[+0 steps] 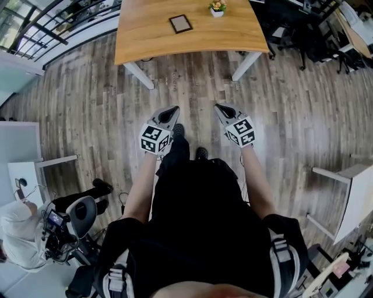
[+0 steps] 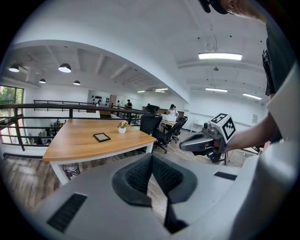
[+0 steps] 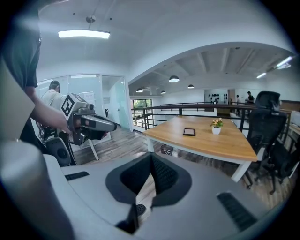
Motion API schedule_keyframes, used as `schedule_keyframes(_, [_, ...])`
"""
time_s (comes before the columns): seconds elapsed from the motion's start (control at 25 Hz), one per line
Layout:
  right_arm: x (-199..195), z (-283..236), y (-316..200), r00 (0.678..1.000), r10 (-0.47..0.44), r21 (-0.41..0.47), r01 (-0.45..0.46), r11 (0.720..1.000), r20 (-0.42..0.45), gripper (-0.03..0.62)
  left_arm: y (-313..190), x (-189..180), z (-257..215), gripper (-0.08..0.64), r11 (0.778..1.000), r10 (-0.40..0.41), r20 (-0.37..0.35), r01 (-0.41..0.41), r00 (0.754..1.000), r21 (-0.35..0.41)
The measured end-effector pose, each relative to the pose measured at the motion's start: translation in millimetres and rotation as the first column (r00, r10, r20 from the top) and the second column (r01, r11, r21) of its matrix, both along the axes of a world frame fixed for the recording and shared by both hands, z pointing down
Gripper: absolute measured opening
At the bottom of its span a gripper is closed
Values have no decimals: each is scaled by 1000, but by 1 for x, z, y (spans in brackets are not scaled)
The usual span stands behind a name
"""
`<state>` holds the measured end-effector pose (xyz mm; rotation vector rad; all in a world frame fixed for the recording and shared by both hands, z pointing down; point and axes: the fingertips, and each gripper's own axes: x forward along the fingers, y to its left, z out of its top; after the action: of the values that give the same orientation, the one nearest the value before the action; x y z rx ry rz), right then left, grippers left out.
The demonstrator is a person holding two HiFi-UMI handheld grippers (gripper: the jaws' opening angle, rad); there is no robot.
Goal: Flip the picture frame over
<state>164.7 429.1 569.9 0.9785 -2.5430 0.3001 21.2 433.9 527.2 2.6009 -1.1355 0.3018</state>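
Note:
A small dark picture frame [image 1: 180,23] lies flat on the wooden table [image 1: 145,41], far ahead of me. In the left gripper view the picture frame [image 2: 101,137] sits near the table's middle; in the right gripper view the picture frame [image 3: 189,132] lies left of the flower pot. My left gripper [image 1: 171,110] and right gripper [image 1: 221,108] hang over the wooden floor, well short of the table, both shut and empty. Each gripper also shows in the other's camera: the right gripper [image 2: 183,146] and the left gripper [image 3: 114,126].
A small white flower pot [image 1: 217,9] stands on the table right of the frame. Black office chairs [image 1: 291,35] stand at the right. A person in white [image 1: 20,233] sits at lower left beside equipment, and a white desk [image 1: 355,192] stands at the right edge.

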Motion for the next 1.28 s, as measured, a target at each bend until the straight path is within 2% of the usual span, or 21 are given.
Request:
schedule_keyframes(0.36, [-18, 7, -44, 998, 61, -35, -61, 998, 13, 8, -47, -27, 9, 20, 999, 21, -12, -21, 1000, -27])
schedule_keyframes(1.0, [-64, 21, -122, 993, 113, -66, -114, 991, -24, 8, -130, -71, 17, 20, 997, 62, -24, -63, 998, -48])
schedule_keyframes(1.28, [-77, 23, -144, 990, 139, -73, -141, 987, -20, 8, -158, -75, 21, 20, 993, 100, -24, -101, 995, -57])
